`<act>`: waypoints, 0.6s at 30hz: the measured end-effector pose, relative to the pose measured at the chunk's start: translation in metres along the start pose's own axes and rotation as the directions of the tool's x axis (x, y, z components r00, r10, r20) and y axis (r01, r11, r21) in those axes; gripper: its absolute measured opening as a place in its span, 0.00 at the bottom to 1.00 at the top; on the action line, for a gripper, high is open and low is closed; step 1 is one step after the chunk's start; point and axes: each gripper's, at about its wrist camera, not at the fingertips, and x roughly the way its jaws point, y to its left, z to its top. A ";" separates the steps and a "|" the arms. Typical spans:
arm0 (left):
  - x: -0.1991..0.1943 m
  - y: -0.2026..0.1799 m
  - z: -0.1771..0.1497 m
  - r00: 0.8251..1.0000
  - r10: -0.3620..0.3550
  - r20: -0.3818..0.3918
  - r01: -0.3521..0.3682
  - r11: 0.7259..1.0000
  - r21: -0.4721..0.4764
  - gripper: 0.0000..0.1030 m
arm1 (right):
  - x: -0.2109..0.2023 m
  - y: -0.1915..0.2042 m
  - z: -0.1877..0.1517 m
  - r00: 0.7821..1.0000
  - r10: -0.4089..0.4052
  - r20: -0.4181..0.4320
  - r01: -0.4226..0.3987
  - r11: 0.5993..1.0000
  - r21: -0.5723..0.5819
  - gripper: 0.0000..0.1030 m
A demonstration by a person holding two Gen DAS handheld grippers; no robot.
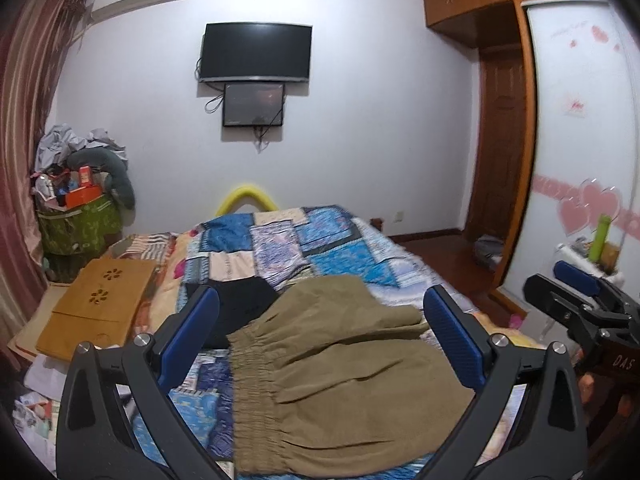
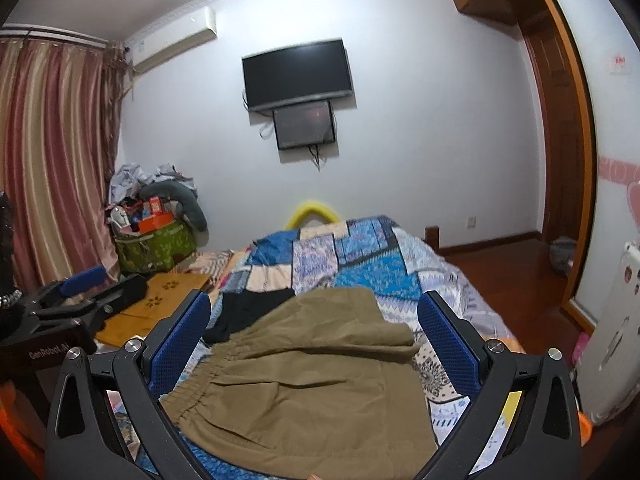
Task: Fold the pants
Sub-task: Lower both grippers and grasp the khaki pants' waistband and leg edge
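A pair of khaki pants (image 1: 344, 364) lies spread on a bed covered by a patchwork quilt (image 1: 320, 248), with the gathered elastic waistband (image 1: 256, 392) toward the left and the cloth already rumpled into soft ridges. Both grippers hang above the near edge of the bed, side by side. The left gripper (image 1: 320, 344) has its 2 blue-padded fingers (image 1: 188, 340) spread wide and holds nothing; the right gripper (image 2: 316, 344) is likewise spread wide and empty, with the pants seen between its fingers (image 2: 448, 340) but not touched. A black garment (image 1: 240, 308) lies partly under the far edge of the pants near the waistband. Beside the bed on the left sits a wooden lap tray (image 1: 100, 304). The likeliest trouble from here is a pinch that takes only the top layer of cloth, so the fold drags unevenly and leaves a leg bunched underneath. A grab near the waistband could also catch the black garment and pull it along. The quilt is soft and loose, so fingers pressed down too deep may gather quilt with the pants. Because the grippers are close together, a crossing motion could knock one against the other.
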 end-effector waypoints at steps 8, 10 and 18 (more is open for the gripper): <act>0.108 0.041 -0.013 0.972 0.003 -0.236 -0.008 1.000 -0.020 1.00 | 0.075 -0.048 -0.023 0.982 0.023 -0.185 -0.007 0.996 0.086 1.00; 0.139 0.053 -0.022 0.952 0.010 -0.307 -0.022 0.999 -0.036 1.00 | 0.095 -0.063 -0.032 0.970 0.006 -0.241 0.017 0.995 0.094 1.00; 0.233 0.085 -0.067 0.842 0.025 -0.539 -0.047 0.999 -0.027 1.00 | 0.167 -0.111 -0.064 0.893 -0.006 -0.449 0.045 0.996 0.075 1.00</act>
